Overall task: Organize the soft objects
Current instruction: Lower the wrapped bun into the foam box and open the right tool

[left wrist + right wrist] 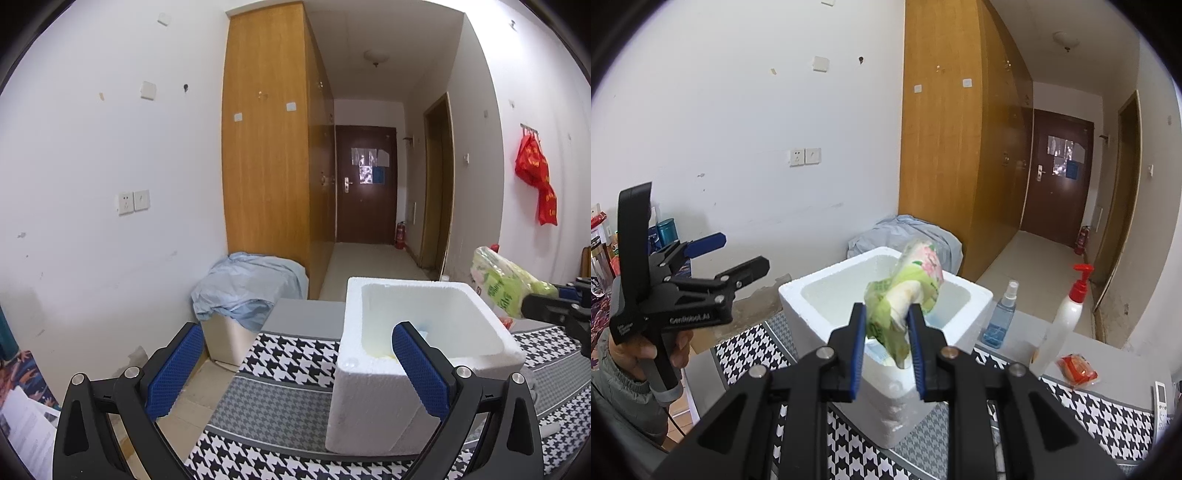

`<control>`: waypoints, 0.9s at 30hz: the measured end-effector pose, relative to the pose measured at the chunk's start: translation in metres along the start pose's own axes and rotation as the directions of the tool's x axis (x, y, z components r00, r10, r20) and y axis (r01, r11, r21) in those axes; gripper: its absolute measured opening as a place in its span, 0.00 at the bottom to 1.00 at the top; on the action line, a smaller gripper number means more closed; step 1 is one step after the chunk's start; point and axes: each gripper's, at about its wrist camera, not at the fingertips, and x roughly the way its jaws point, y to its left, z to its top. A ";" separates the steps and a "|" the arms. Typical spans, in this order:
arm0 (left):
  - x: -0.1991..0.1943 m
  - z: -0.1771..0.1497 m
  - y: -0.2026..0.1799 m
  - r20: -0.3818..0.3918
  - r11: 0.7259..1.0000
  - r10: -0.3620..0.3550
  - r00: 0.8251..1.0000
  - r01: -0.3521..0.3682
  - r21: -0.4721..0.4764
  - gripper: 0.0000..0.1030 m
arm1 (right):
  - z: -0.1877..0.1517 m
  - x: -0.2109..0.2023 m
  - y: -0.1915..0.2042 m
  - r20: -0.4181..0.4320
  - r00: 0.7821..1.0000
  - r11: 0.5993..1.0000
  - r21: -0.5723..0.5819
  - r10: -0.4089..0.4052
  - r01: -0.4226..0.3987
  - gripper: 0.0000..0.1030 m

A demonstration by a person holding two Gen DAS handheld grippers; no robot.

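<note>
A soft green and pink tissue pack (912,284) hangs above the white foam box (798,295), and my right gripper (886,317) is shut on its lower end. From the left wrist the same pack (502,280) shows at the right edge, over the foam box (369,391), with the right gripper's fingers (546,308) behind it. My left gripper (299,354) is open and holds nothing; it is to the left of the box. In the right wrist view the left gripper (738,254) is at the left, held by a hand. Something pale blue lies inside the box.
The box stands on a houndstooth-patterned cloth (750,347). To its right are a blue spray bottle (999,317), a white pump bottle with a red top (1065,314), a red packet (1076,369) and a remote (1161,398). A bin draped in blue cloth (247,291) stands by the wardrobe (266,147).
</note>
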 end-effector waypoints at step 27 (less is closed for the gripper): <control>-0.004 -0.016 0.009 -0.019 0.998 -0.028 0.999 0.028 -0.049 0.99 | 0.012 0.055 -0.008 -0.086 0.996 0.999 0.021 0.031 -0.029 0.54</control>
